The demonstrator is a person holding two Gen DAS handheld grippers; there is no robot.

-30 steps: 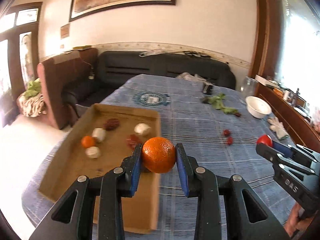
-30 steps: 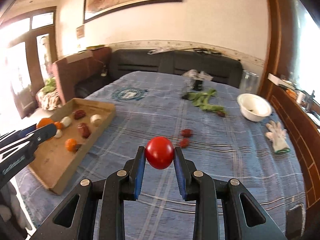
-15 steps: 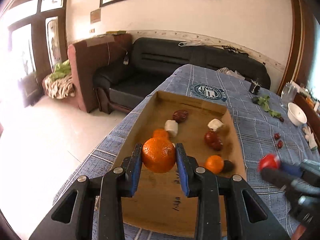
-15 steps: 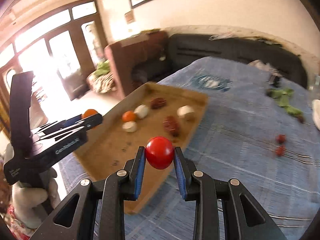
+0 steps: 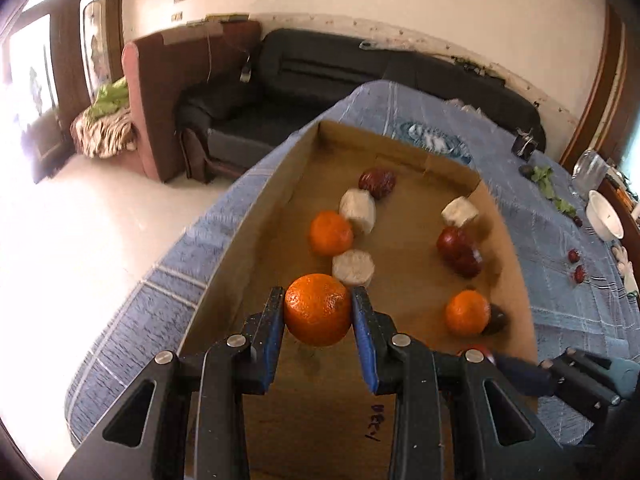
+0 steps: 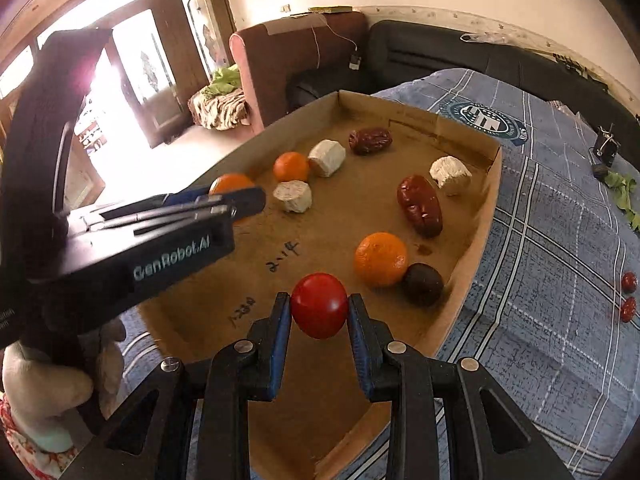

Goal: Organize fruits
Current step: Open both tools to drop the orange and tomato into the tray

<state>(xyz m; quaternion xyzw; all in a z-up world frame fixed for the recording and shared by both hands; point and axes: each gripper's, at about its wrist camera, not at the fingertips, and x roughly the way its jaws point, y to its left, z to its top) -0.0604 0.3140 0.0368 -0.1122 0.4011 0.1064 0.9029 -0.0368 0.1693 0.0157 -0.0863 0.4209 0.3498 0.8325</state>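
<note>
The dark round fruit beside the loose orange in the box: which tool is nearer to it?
The right tool, holding the red tomato, is just beside the dark round fruit. The left tool is across the cardboard box.

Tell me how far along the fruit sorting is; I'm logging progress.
Partly done. The cardboard tray already holds two oranges, dates and white chunks. In hand: the left claw grips an orange and the right claw a tomato, both over the tray, not yet released. Left: two small red fruits on the tablecloth.
</note>
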